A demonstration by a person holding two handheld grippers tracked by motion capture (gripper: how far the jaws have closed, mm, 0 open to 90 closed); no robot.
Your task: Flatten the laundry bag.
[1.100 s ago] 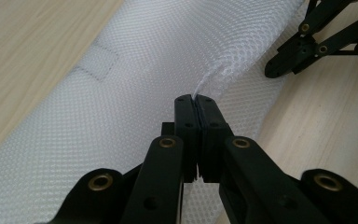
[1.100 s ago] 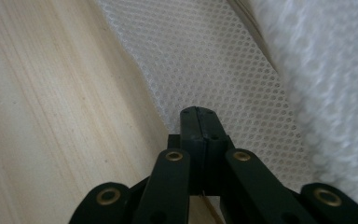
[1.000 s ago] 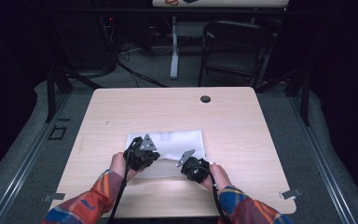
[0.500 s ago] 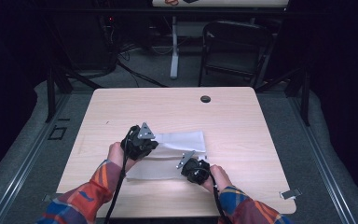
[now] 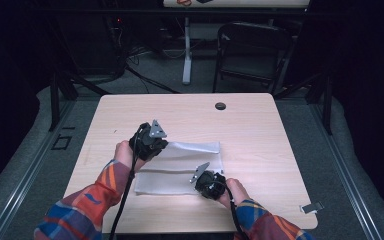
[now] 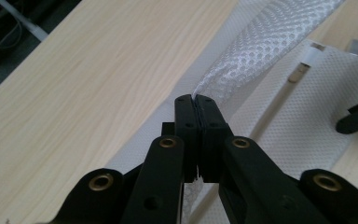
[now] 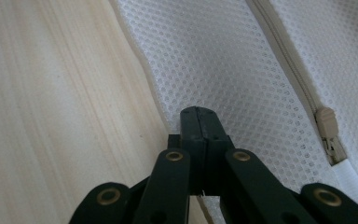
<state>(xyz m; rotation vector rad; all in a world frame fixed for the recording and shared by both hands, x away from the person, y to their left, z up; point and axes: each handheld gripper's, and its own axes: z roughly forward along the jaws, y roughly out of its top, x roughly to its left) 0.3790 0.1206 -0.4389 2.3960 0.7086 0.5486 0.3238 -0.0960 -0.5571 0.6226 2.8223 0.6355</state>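
Both grippers (left (image 6: 196, 100), right (image 7: 199, 112)) pinch the white mesh bag (image 5: 180, 165)

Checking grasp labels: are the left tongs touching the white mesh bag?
Touching. In the left gripper view the left tongs are shut on a pinched fold of the mesh bag, which rises taut from their tips.

Looks like a lab: bare wooden table (image 5: 260, 125), folding chair (image 5: 252, 50) and floor cables (image 5: 130, 55) at the far side.
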